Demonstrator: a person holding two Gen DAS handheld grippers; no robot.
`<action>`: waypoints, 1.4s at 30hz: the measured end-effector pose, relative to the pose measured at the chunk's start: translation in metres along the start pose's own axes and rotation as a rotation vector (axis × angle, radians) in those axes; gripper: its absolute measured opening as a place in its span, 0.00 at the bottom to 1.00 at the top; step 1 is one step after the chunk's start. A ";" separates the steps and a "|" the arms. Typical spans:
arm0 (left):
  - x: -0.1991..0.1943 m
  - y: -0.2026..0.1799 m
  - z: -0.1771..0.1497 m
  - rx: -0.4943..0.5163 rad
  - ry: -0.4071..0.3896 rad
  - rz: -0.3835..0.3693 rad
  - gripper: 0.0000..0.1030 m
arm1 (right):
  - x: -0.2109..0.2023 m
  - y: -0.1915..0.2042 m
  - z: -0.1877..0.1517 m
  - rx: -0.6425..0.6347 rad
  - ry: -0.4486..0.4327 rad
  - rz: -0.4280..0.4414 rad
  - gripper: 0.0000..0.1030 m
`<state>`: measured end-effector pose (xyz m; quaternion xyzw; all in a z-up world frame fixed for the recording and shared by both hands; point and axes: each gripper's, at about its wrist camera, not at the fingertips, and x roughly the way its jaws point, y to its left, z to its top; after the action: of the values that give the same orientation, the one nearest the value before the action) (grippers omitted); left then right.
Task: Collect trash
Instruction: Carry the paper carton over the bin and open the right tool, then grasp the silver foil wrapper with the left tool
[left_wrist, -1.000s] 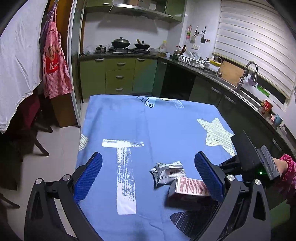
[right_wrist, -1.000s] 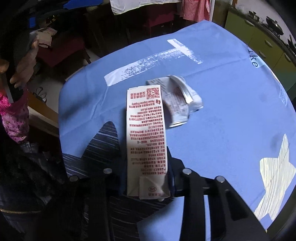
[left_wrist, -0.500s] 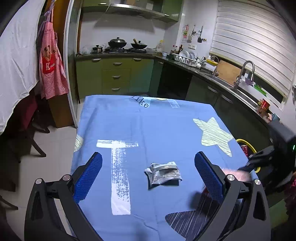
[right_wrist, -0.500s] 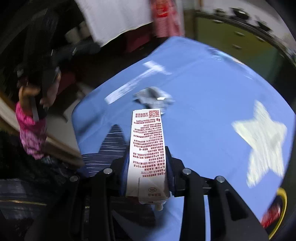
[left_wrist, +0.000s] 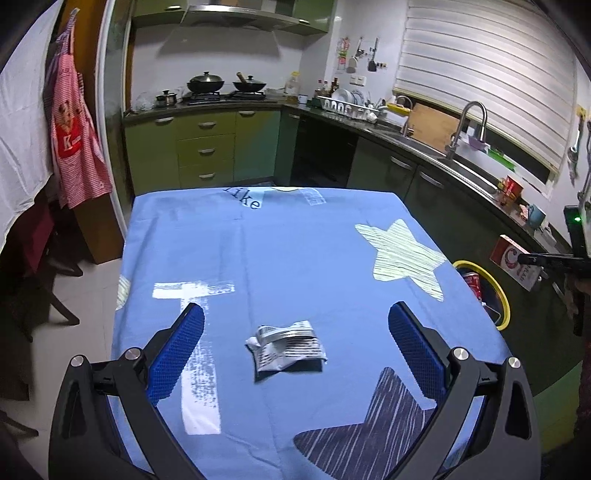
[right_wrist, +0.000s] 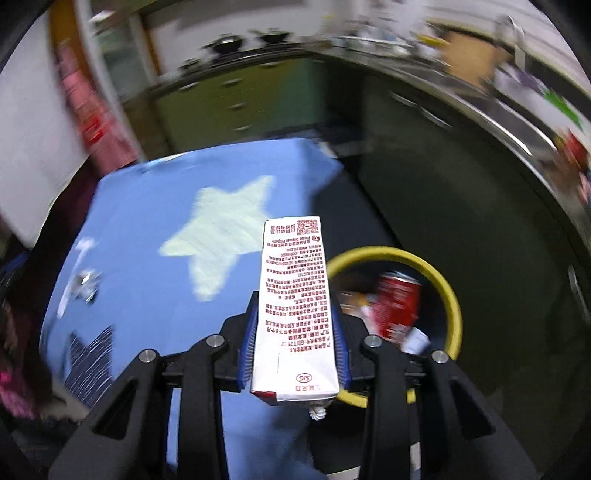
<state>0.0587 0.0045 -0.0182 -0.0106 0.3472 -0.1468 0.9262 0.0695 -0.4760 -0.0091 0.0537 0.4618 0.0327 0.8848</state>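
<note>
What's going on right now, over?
Right gripper clamps carton near yellow-rimmed bin. Left gripper open over crumpled wrapper. Nothing in the way.

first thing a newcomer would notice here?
Probably the white milk carton with red print, clamped in the right gripper near the yellow-rimmed bin, which already holds a red can. Next, the crumpled wrapper alone on the blue tablecloth, between the open left gripper's pads.
</note>
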 end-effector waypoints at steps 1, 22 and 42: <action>0.000 -0.003 0.000 0.006 0.002 -0.001 0.96 | 0.007 -0.013 -0.002 0.025 0.006 -0.009 0.32; 0.013 -0.026 0.005 0.077 0.045 -0.009 0.96 | 0.030 -0.067 -0.043 0.266 -0.106 -0.061 0.59; 0.125 0.004 -0.023 0.081 0.309 0.093 0.96 | 0.033 0.010 -0.062 0.140 -0.048 0.067 0.60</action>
<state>0.1343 -0.0251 -0.1160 0.0656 0.4795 -0.1175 0.8672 0.0380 -0.4588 -0.0700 0.1315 0.4396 0.0286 0.8881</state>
